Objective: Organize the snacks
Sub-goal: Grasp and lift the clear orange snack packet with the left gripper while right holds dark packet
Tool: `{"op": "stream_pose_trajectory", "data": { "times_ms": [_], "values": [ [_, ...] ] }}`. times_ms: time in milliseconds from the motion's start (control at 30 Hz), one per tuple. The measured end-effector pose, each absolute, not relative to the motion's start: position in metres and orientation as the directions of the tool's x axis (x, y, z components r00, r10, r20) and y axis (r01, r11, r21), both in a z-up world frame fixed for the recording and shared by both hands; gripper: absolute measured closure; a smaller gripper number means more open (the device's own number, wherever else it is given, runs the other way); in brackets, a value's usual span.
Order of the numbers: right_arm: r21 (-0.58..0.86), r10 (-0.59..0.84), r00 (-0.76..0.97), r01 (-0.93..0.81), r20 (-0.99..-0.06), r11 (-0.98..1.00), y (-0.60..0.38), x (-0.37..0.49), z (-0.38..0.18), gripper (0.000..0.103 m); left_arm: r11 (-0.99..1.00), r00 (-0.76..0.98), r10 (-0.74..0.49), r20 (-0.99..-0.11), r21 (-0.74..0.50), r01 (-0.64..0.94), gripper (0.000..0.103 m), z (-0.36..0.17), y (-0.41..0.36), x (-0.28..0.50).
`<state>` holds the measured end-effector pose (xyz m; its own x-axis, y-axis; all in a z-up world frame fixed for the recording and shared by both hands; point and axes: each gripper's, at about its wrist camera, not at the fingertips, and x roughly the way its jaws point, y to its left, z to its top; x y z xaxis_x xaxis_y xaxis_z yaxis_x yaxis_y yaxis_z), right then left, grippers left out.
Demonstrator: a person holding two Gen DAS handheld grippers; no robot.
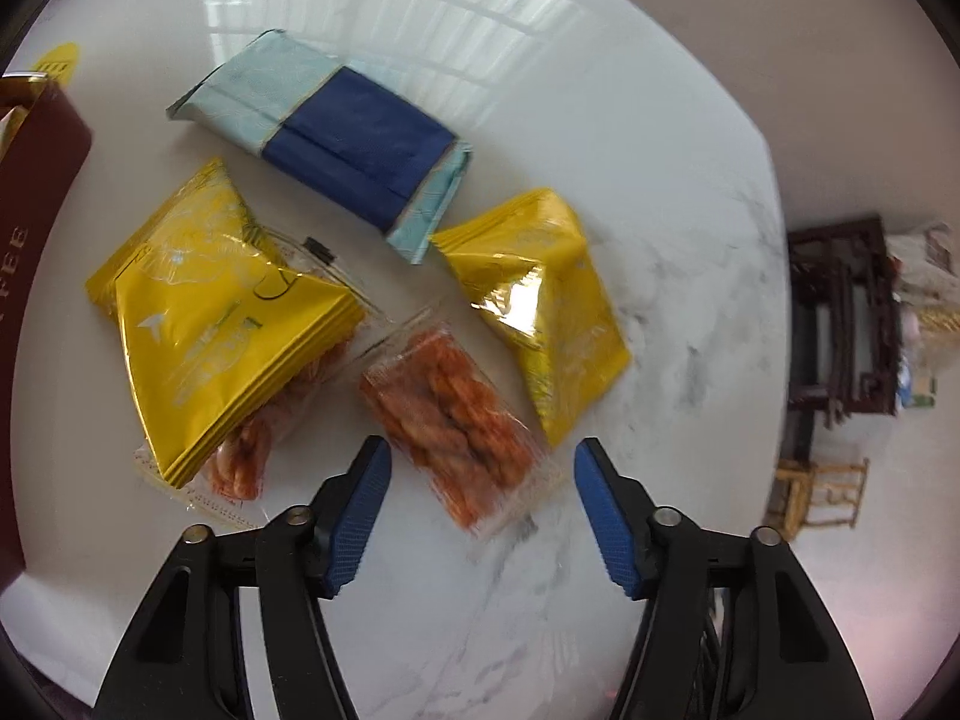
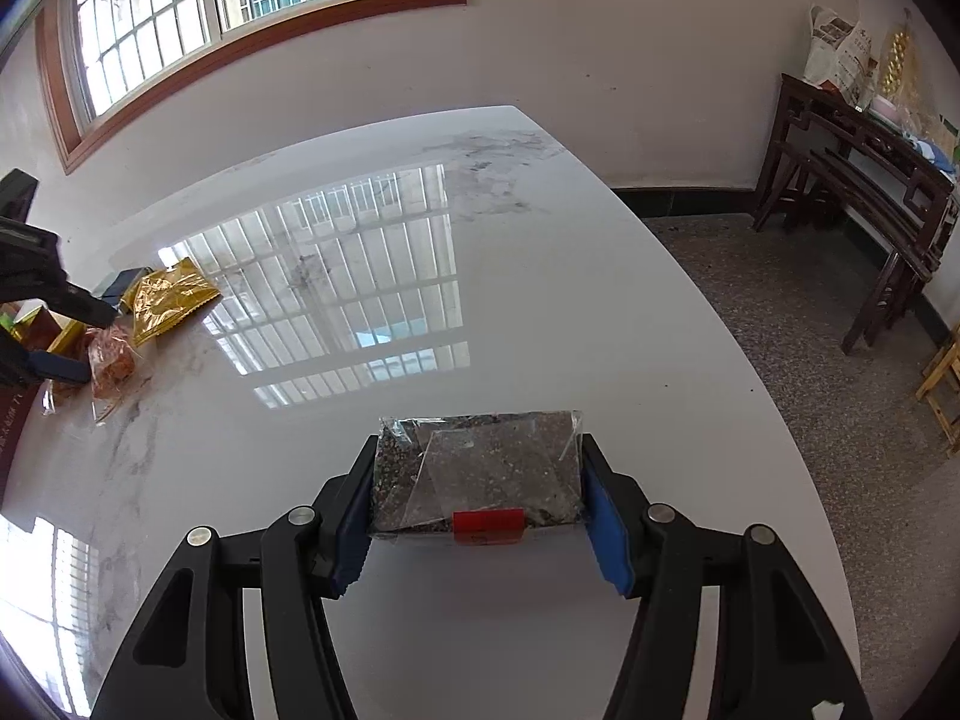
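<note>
My left gripper (image 1: 483, 462) hangs open over the orange twists (image 1: 453, 402) on the table (image 1: 660, 138); my right gripper (image 2: 474, 480) clamps the dark bar (image 2: 480, 468). Light, crackly, brittle: pinch across the packet's middle

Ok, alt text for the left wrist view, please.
Open left gripper over a clear pack of orange twists on a white marble table. Beyond lie two yellow packets and a blue packet.
</note>
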<state>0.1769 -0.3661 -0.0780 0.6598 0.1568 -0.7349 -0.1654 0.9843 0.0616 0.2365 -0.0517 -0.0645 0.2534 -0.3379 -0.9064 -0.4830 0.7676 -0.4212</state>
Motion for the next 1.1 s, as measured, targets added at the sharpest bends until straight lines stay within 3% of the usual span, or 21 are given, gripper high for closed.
{"op": "stream_pose_trajectory", "data": {
  "times_ms": [167, 500, 633, 1100],
  "values": [
    [0.072, 0.171, 0.659, -0.174, -0.732, 0.982, -0.366, 0.177, -0.077, 0.045, 0.724, 0.274, -0.273, -0.922, -0.384, -0.573, 0.056, -0.071, -0.050, 0.234],
    [0.075, 0.176, 0.659, -0.179, -0.731, 0.981, -0.365, 0.176, -0.077, 0.045, 0.739, 0.251, -0.196, -0.948, -0.311, -0.598, 0.056, -0.070, -0.060, 0.245],
    [0.074, 0.176, 0.659, -0.180, -0.731, 0.981, -0.366, 0.175, -0.077, 0.045, 0.747, 0.237, -0.190, -0.953, -0.297, -0.595, 0.061, -0.073, -0.065, 0.252],
    [0.045, 0.147, 0.657, -0.169, -0.739, 0.985, -0.360, 0.178, -0.079, 0.045, 0.878, 0.315, -0.206, -0.926, -0.318, -0.359, 0.065, -0.066, -0.088, 0.178]
  ]
}}
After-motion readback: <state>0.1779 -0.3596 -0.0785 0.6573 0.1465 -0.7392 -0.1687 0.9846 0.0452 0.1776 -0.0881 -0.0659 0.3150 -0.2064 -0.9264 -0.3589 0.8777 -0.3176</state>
